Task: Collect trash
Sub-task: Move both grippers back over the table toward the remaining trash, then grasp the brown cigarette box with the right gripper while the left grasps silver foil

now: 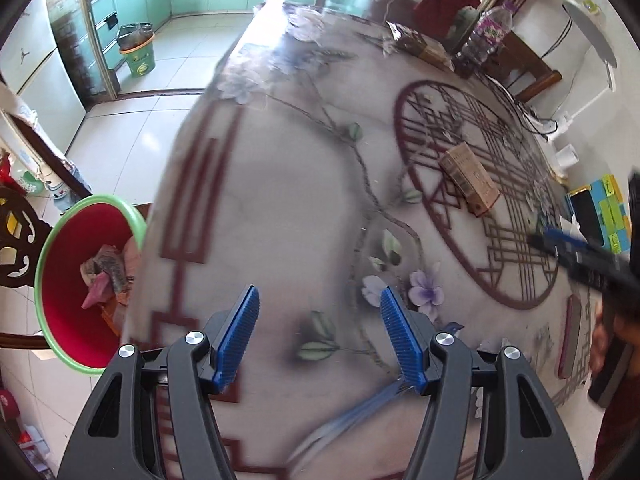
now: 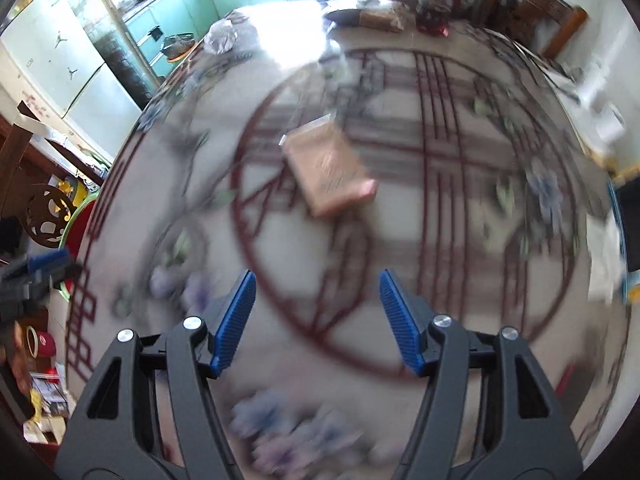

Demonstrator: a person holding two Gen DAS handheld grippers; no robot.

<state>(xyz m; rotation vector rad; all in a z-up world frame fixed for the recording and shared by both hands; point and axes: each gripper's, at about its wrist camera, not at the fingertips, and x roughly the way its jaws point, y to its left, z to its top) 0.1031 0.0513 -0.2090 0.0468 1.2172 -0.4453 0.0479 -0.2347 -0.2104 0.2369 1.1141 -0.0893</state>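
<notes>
A small brown cardboard box (image 1: 470, 178) lies on the patterned table (image 1: 288, 208) inside the red circle design. In the right wrist view it (image 2: 330, 170) sits ahead of my right gripper (image 2: 316, 300), which is open and empty; this view is blurred. My left gripper (image 1: 320, 320) is open and empty over the table's near part. A red bin with a green rim (image 1: 80, 280) stands beside the table's left edge, with crumpled trash (image 1: 106, 276) in it. My right gripper also shows at the right of the left wrist view (image 1: 560, 246).
A plastic bottle (image 1: 486, 36) and a packet (image 1: 416, 44) stand at the table's far end. A crumpled plastic bag (image 2: 230, 36) lies at the far left corner. A phone (image 1: 570, 336) and coloured boxes (image 1: 608, 212) lie at the right. A green floor bin (image 1: 138, 54) stands in the kitchen.
</notes>
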